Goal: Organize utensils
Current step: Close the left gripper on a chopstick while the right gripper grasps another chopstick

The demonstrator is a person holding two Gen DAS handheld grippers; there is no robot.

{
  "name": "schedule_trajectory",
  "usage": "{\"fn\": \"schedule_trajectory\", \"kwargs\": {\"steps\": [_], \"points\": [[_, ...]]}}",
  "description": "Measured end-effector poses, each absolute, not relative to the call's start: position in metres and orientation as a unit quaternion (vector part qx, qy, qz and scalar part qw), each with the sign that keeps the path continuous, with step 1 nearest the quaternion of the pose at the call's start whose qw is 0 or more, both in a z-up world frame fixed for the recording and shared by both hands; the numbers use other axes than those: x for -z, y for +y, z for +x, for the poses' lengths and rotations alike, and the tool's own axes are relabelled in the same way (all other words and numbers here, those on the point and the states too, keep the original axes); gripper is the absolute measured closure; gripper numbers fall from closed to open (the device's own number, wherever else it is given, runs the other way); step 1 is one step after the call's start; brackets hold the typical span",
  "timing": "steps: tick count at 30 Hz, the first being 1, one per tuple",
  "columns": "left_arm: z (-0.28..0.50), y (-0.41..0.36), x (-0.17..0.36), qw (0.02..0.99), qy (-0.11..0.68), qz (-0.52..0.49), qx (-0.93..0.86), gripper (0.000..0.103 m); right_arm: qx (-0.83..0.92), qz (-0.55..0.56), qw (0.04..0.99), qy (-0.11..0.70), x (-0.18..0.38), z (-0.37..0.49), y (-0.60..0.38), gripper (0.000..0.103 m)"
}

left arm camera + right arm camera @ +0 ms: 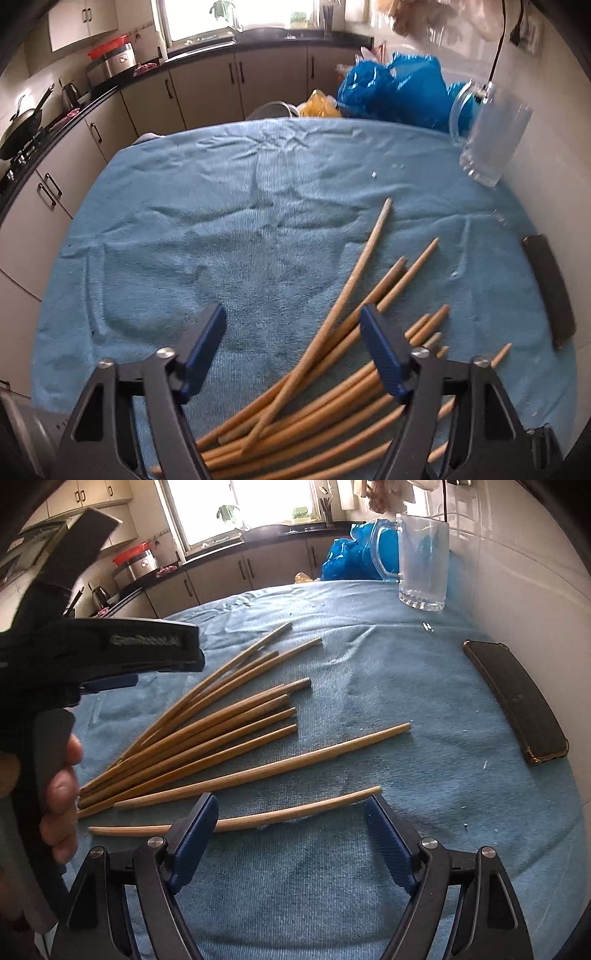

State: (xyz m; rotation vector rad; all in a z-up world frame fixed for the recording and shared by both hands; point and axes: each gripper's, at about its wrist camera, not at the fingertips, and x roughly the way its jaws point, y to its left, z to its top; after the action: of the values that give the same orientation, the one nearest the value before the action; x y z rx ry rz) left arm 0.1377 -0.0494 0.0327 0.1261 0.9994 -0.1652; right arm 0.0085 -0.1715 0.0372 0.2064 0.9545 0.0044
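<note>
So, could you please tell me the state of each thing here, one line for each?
left gripper: open, chopsticks between its fingers, not pressed.
right gripper: open, holding nothing, over the nearest chopstick.
chopsticks: loose, fanned flat on the towel.
glass mug: upright, empty.
phone: lying flat by the wall.
blue towel: spread out, wrinkled.

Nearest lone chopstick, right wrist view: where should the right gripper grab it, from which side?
Probably mid-shaft, from above. The nearest chopstick lies flat on the blue towel, crosswise to the open right gripper, apart from the chopstick pile, so both sides are clear.
</note>
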Motion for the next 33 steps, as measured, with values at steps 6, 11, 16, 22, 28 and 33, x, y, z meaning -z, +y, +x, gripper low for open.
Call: {"fn": "schedule_trajectory", "kwargs": {"steps": [6, 11, 16, 22, 28, 33], "points": [[0.147, -0.051, -0.013, 0.855, 0.507, 0.06, 0.086, 0.074, 0.007, 0.068, 0.885, 0.461, -0.037, 0.013, -0.163, 0.018], [0.148, -0.048, -0.014, 0.855, 0.508, 0.054, 0.087, 0.087, 0.028, 0.031, 0.887, 0.459, -0.037, 0.013, -0.158, 0.048], [0.144, -0.037, -0.016, 0.843, 0.53, 0.038, 0.081, 0.091, 0.017, 0.028, 0.884, 0.466, -0.04, 0.012, -0.168, 0.082], [0.113, -0.02, -0.018, 0.812, 0.576, 0.0, 0.096, 0.095, -0.028, 0.068, 0.874, 0.48, -0.047, 0.0, -0.192, 0.101], [0.081, -0.006, -0.02, 0.792, 0.6, -0.022, 0.107, 0.096, -0.032, 0.077, 0.862, 0.501, -0.042, -0.01, -0.218, 0.102], [0.083, -0.006, -0.031, 0.81, 0.579, -0.014, 0.097, 0.096, -0.039, 0.158, 0.846, 0.507, -0.041, -0.016, -0.24, 0.09]]}}
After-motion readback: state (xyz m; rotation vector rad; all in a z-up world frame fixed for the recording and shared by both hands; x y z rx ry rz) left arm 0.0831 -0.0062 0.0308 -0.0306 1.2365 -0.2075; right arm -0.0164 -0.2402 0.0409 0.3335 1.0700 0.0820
